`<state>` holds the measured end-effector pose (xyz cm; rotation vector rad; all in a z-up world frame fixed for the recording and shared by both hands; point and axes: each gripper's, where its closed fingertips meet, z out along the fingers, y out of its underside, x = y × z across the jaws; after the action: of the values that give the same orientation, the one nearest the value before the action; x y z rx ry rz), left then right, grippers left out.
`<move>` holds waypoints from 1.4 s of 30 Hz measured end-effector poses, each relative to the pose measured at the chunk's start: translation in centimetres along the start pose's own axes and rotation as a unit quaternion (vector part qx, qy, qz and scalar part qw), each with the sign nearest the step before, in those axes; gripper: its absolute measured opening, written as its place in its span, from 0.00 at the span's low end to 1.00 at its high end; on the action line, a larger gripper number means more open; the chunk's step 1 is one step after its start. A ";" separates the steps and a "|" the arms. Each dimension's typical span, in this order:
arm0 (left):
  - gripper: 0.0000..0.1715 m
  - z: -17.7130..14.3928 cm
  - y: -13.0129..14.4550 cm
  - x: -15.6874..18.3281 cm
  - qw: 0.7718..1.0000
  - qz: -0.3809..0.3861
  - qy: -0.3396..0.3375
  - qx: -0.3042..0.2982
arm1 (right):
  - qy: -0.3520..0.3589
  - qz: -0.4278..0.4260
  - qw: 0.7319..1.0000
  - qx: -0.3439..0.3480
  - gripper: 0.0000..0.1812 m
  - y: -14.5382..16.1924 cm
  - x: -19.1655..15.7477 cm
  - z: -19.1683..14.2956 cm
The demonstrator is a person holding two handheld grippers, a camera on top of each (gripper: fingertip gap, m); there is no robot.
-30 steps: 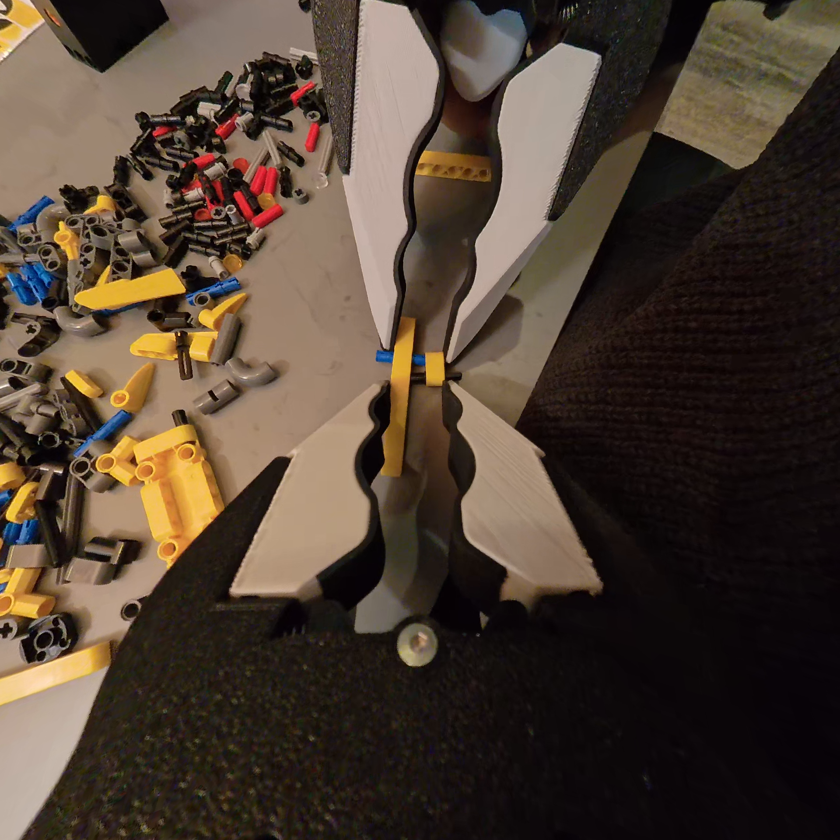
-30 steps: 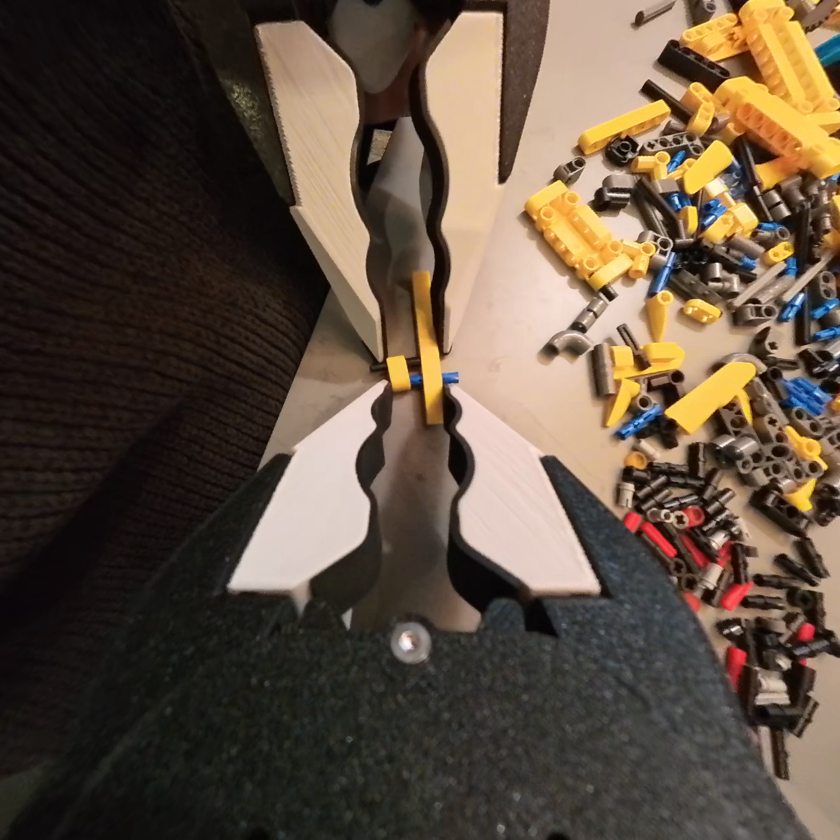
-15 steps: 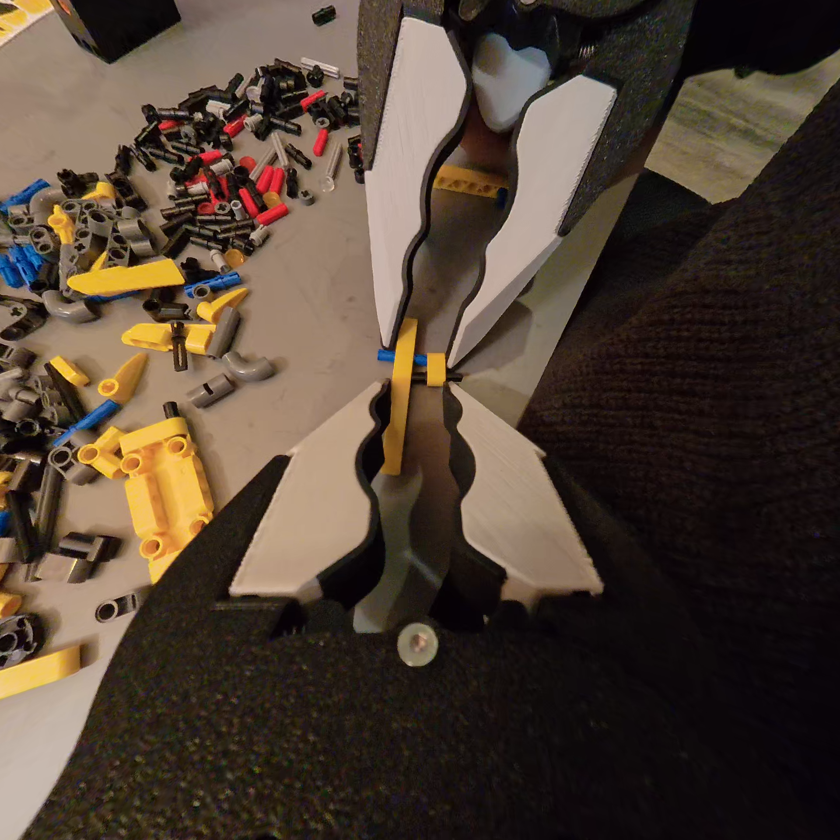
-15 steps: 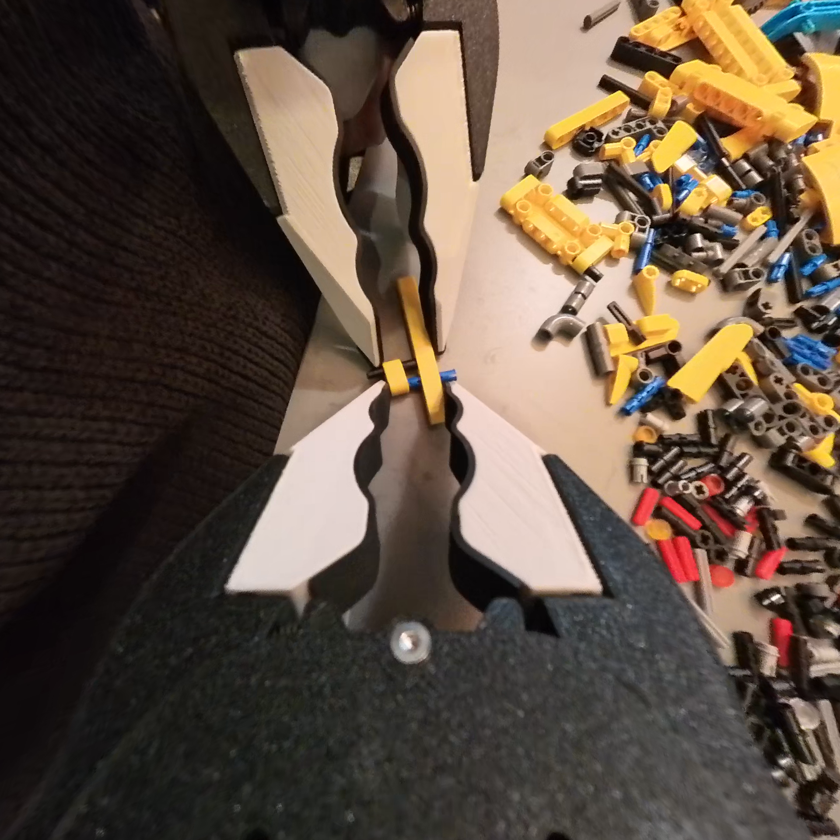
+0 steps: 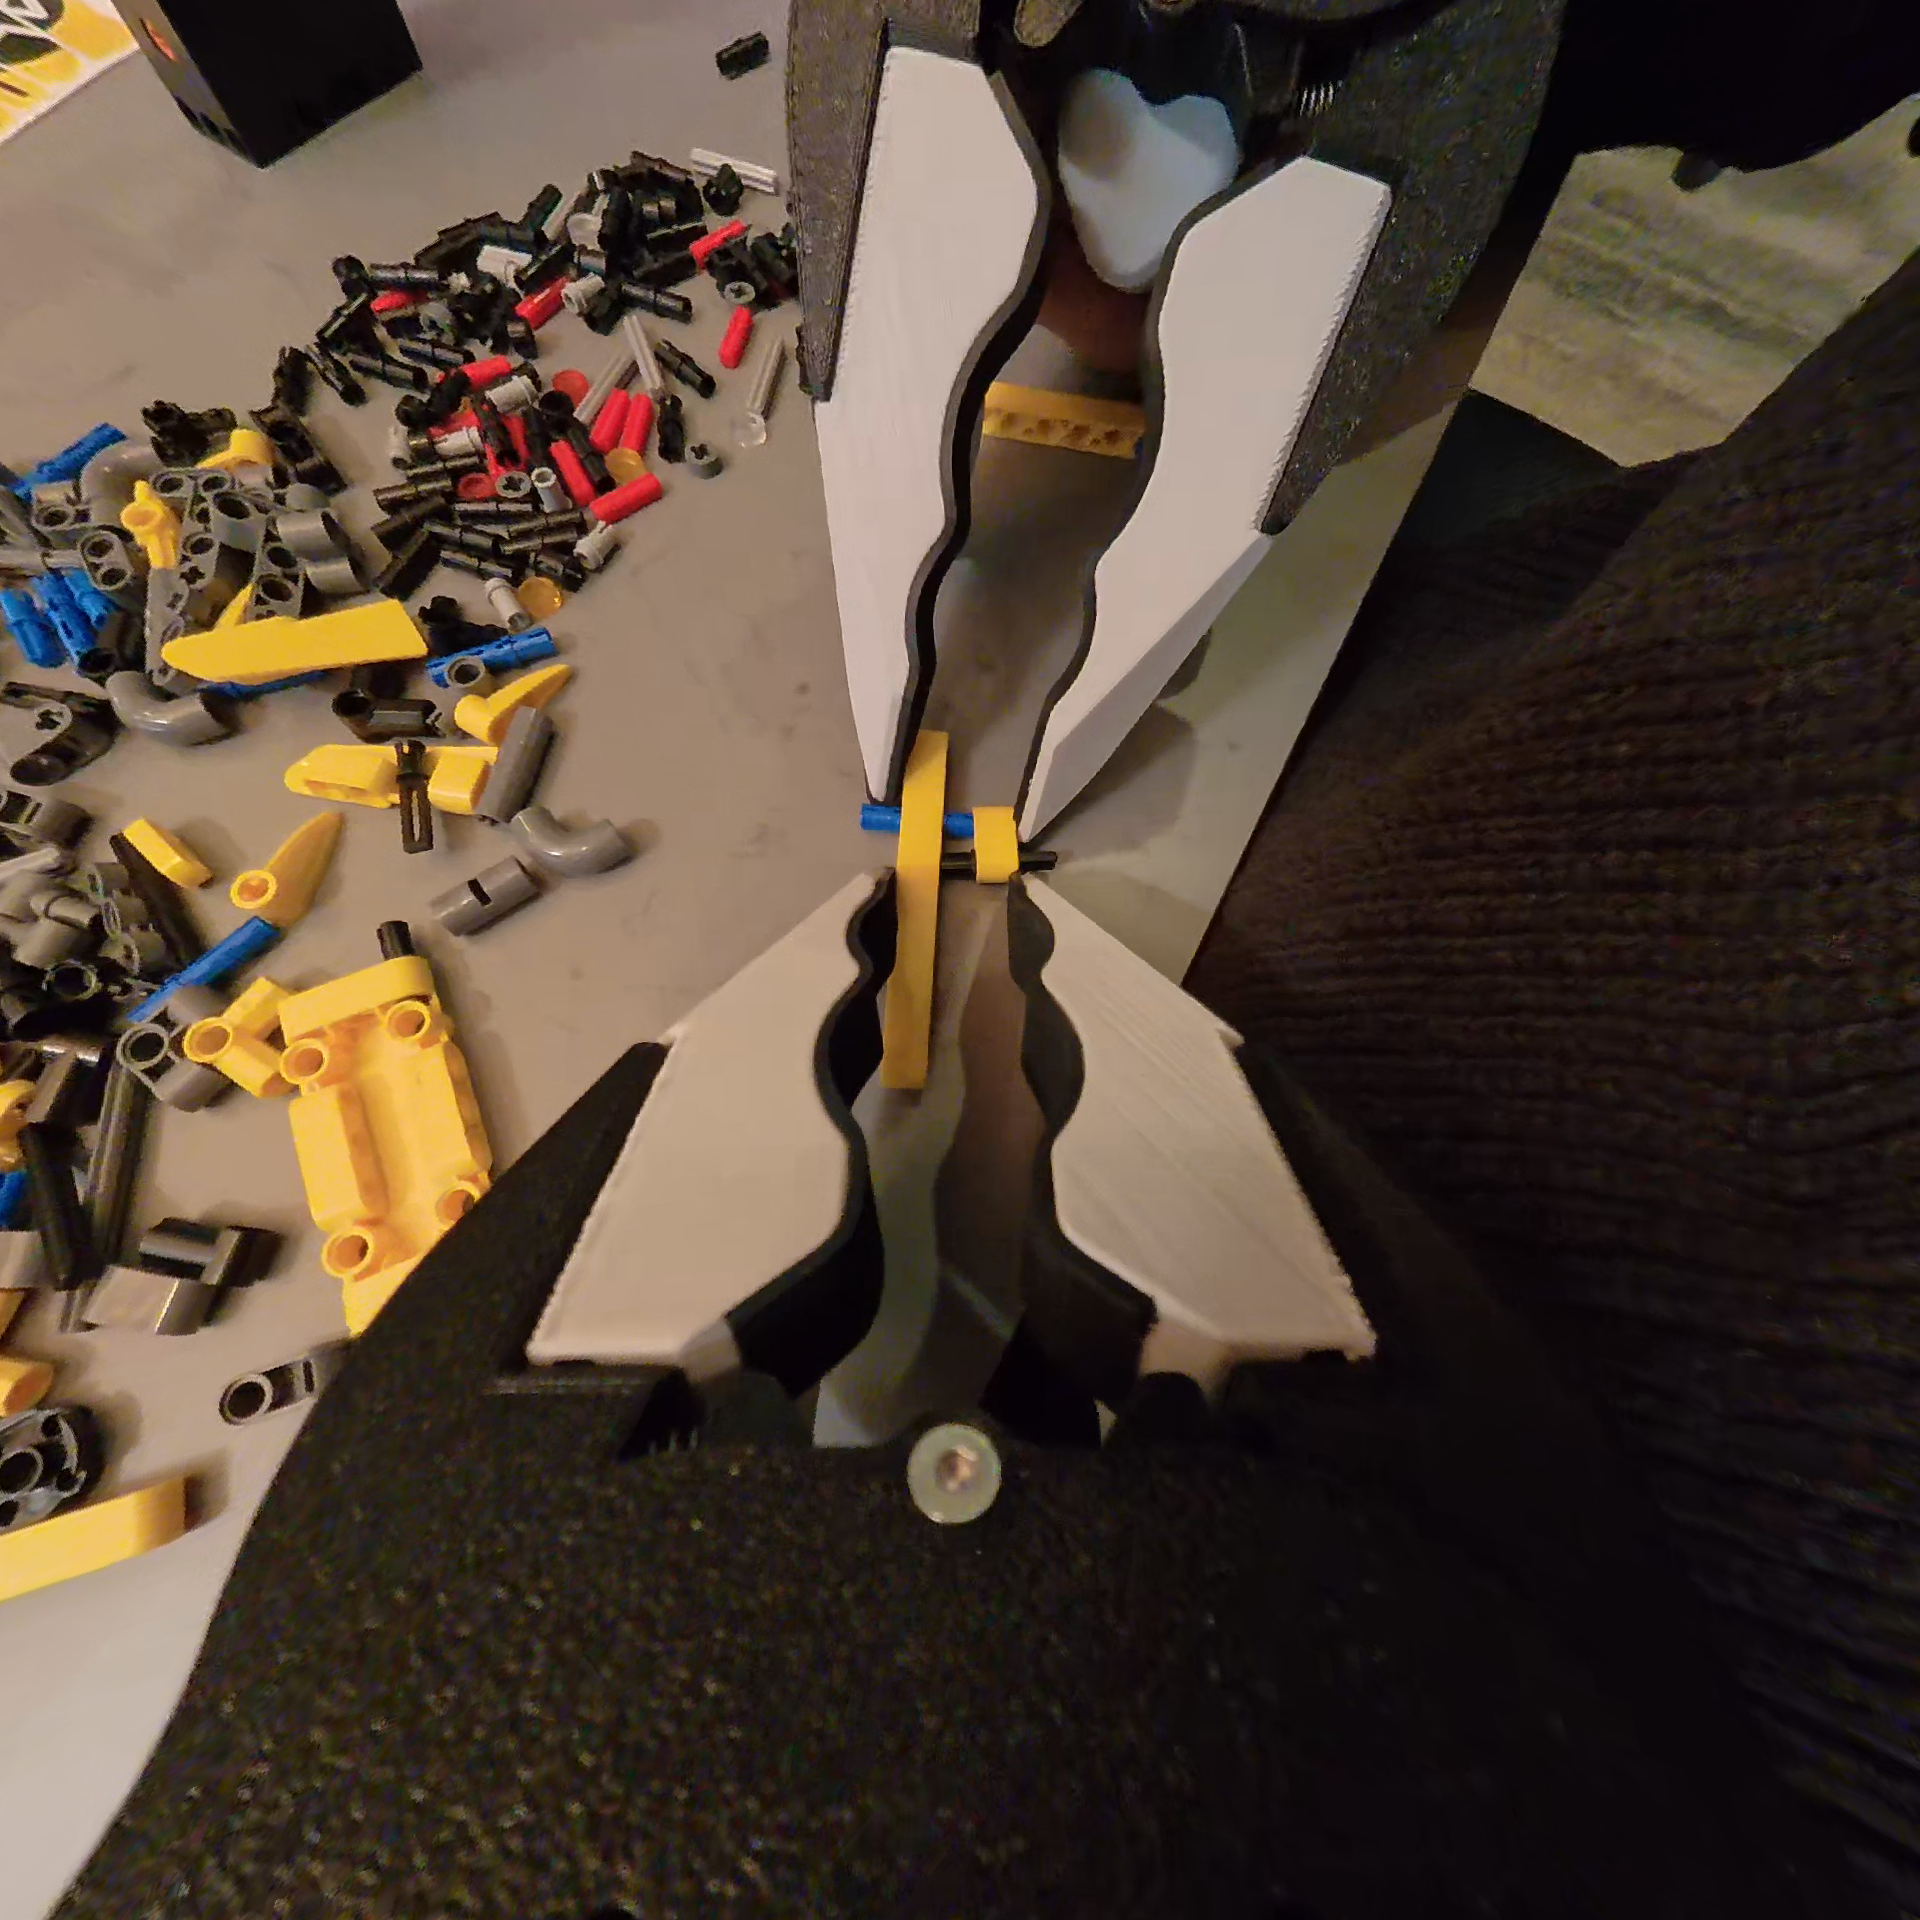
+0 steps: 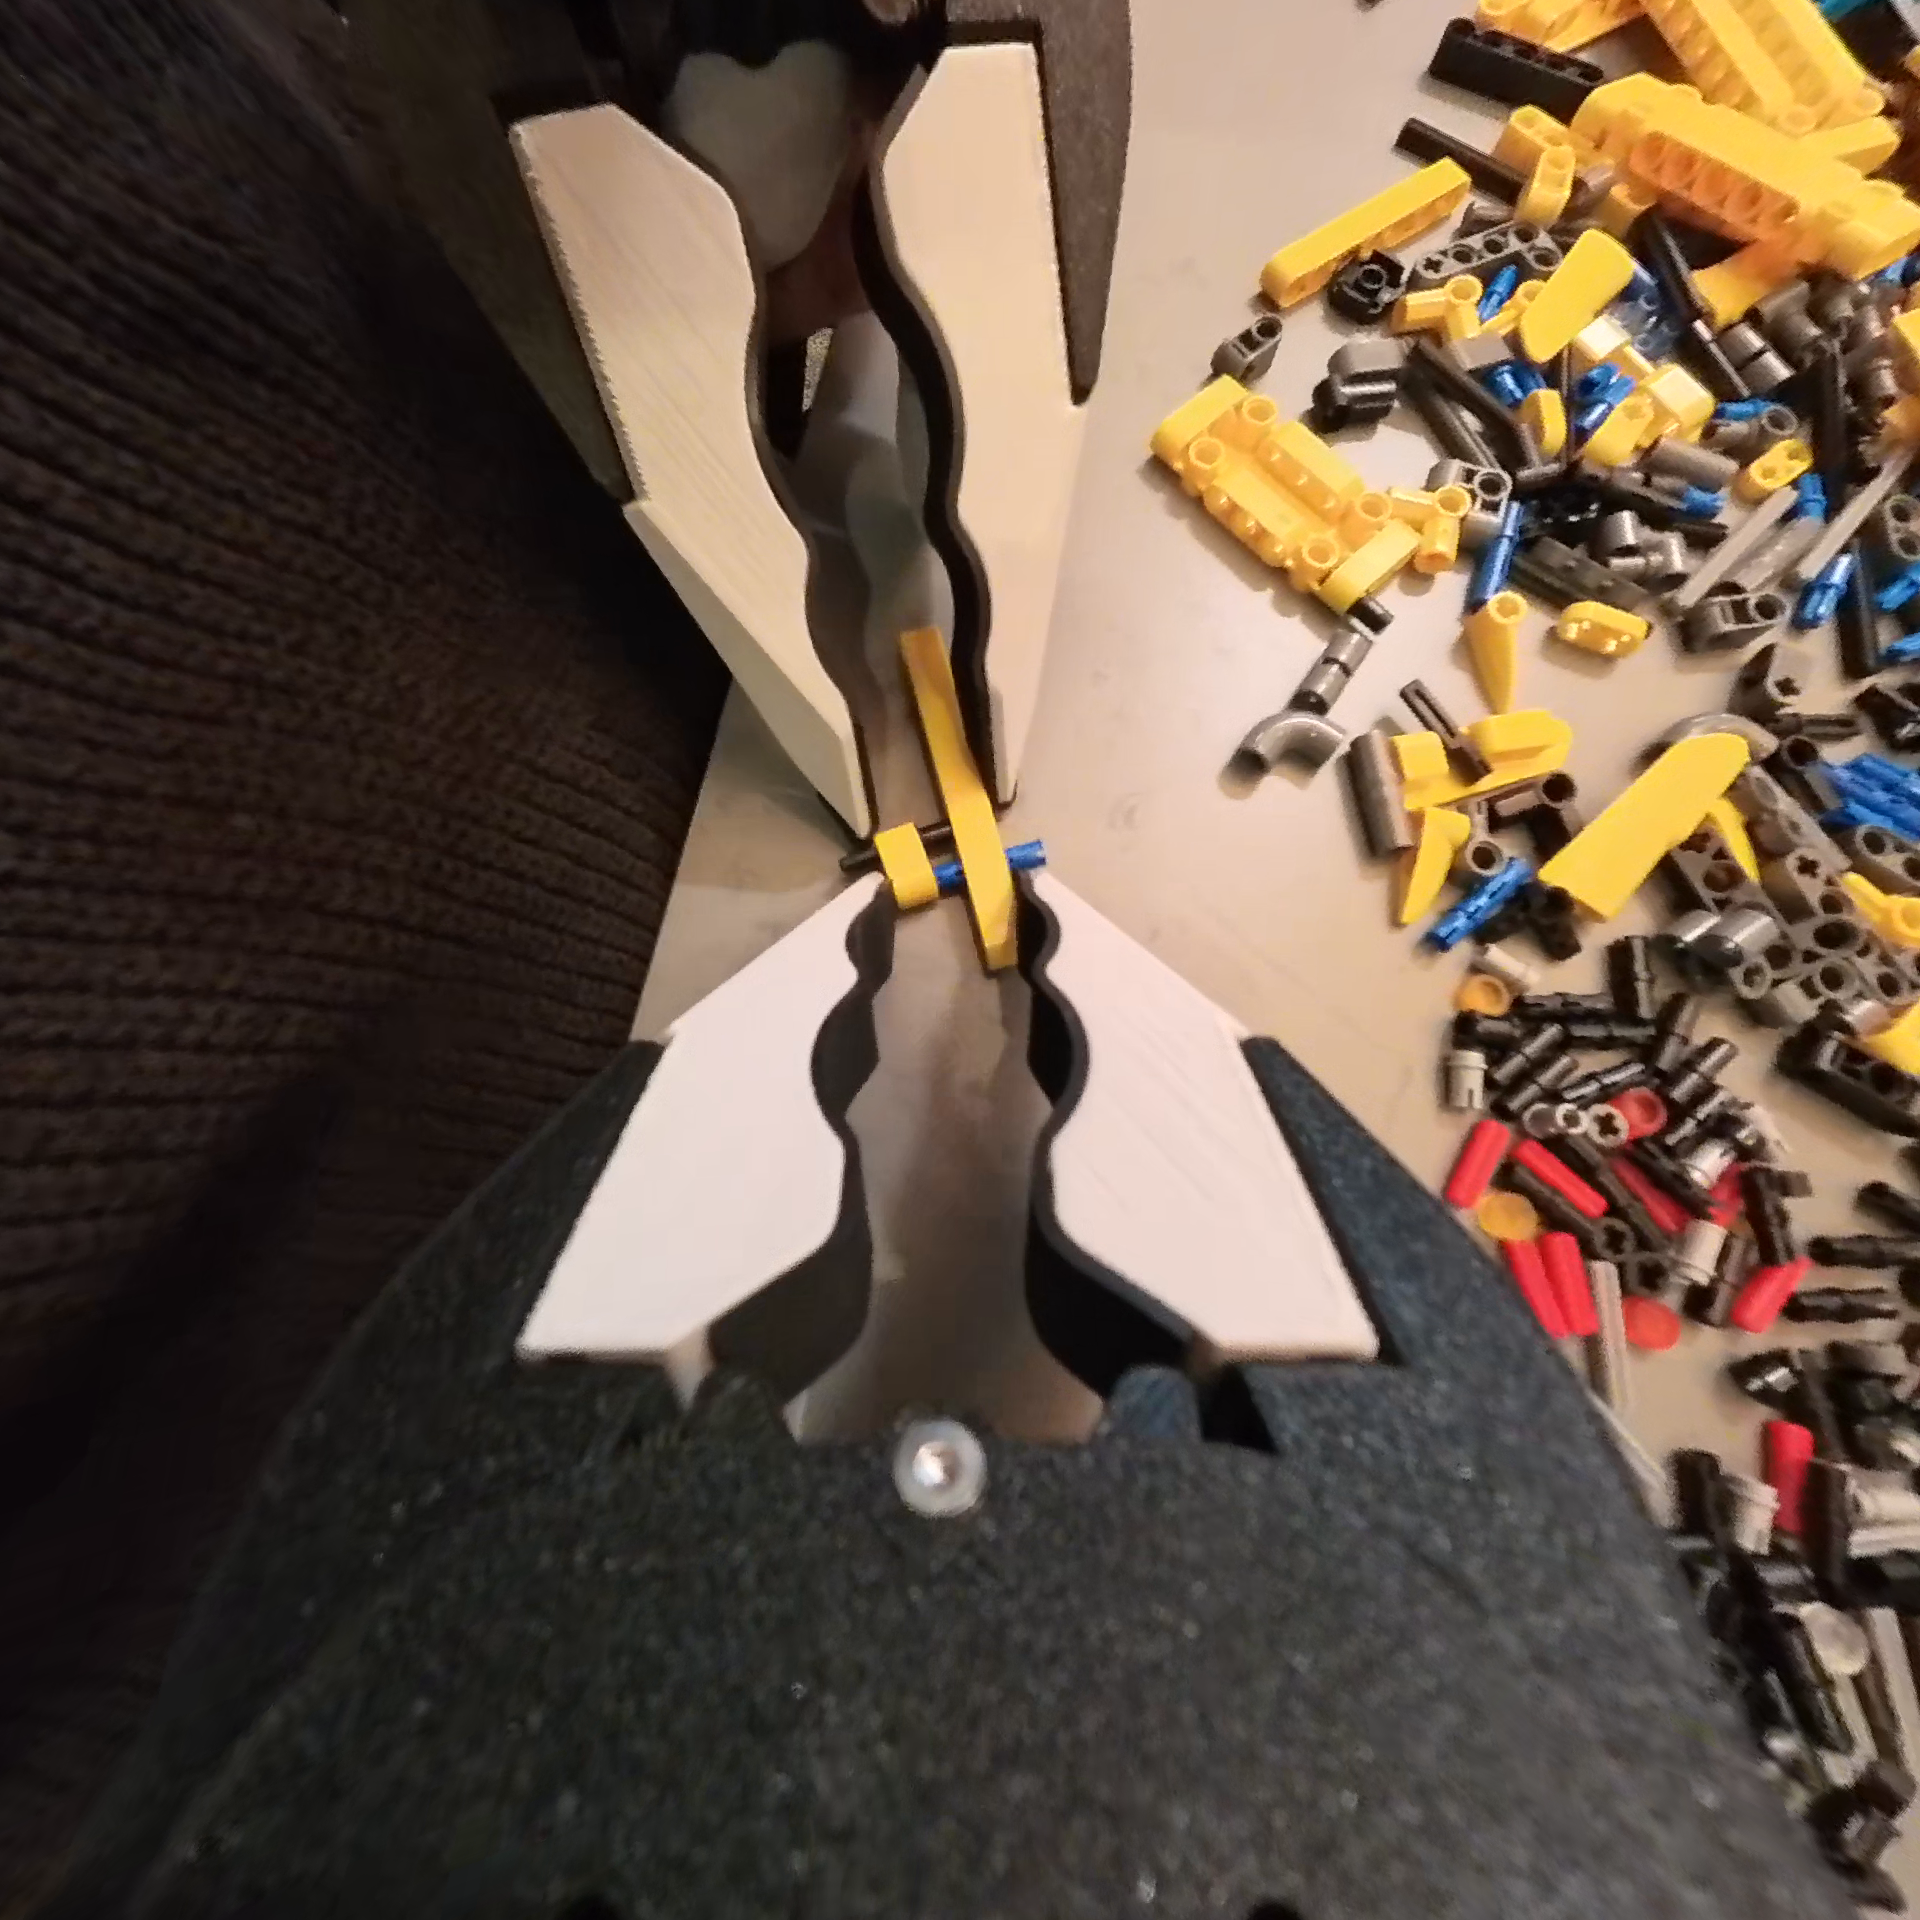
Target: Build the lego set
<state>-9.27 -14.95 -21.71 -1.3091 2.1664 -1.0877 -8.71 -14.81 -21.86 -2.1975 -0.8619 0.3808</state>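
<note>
A thin yellow beam (image 5: pixel 912 914) hung above the grey surface (image 5: pixel 707 665), joined by a blue pin (image 5: pixel 881 818) and a black pin (image 5: pixel 1034 859) to a small yellow piece (image 5: pixel 994 842). The left hand-held gripper (image 5: pixel 951 894) stood nearly closed, its left fingertip against the beam; whether it truly pinched the beam could not be told. The right hand-held gripper (image 6: pixel 954 896) faced it tip to tip, also nearly closed, its fingers flanking the small yellow piece (image 6: pixel 906 864) and the beam's end (image 6: pixel 977 842); firm hold there was likewise unclear. In the left wrist view the surface's edge ran close by at 3 o'clock, with a dark knitted garment (image 5: pixel 1610 935) beyond it, leaving little room on that side. Bare surface lay toward 9 o'clock, then a scatter of loose parts: a yellow block (image 5: pixel 384 1132), a grey elbow (image 5: pixel 571 842), and a heap of black and red pins (image 5: pixel 540 436) toward 11 o'clock. A black box (image 5: pixel 281 73) stood at the far corner.
</note>
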 end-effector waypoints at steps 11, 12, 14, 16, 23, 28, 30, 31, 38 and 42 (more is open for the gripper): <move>0.14 0.1 0.0 -0.1 0.999 0.029 -0.022 0.008 | 0.038 -0.004 0.999 0.003 0.14 0.1 0.1 -0.2; 0.13 0.1 0.0 -0.1 0.999 0.029 -0.022 0.008 | 0.045 -0.004 0.999 0.002 0.14 0.1 0.1 -0.2; 0.13 0.0 -0.1 -0.2 1.000 0.019 -0.022 0.010 | 0.068 0.000 0.998 -0.002 0.15 0.2 0.5 -0.4; 0.13 -0.1 -0.3 -0.3 1.000 -0.004 -0.020 0.022 | 0.097 0.005 0.995 -0.004 0.22 0.4 0.9 -0.7; 0.04 -0.5 -1.1 -0.6 0.994 -0.091 0.015 0.064 | 0.159 0.004 0.987 0.022 0.29 0.1 1.1 -1.8; 0.04 -0.2 -0.9 -0.7 0.995 -0.080 -0.004 0.052 | 0.172 0.006 0.985 0.004 0.24 0.6 1.3 -1.7; 0.04 -0.3 -1.1 -0.9 0.991 -0.121 0.004 0.061 | 0.181 0.009 0.983 0.004 0.26 0.4 1.4 -2.1; 0.04 -0.4 -1.3 -1.0 0.987 -0.147 0.017 0.070 | 0.189 0.007 0.982 0.008 0.27 0.2 1.4 -2.4; 0.04 -1.5 -2.1 -1.3 0.925 -0.332 0.139 0.120 | 0.258 -0.100 0.958 0.076 0.23 -2.3 0.6 -4.2; 0.04 -1.7 -2.6 0.0 0.914 -0.344 0.190 0.100 | 0.251 -0.127 0.956 0.076 0.19 -2.6 0.2 -3.5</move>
<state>-8.96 -14.94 -18.63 -1.9526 1.7713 -1.9130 -7.96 -15.23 -17.56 -1.8815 -0.7821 -0.2261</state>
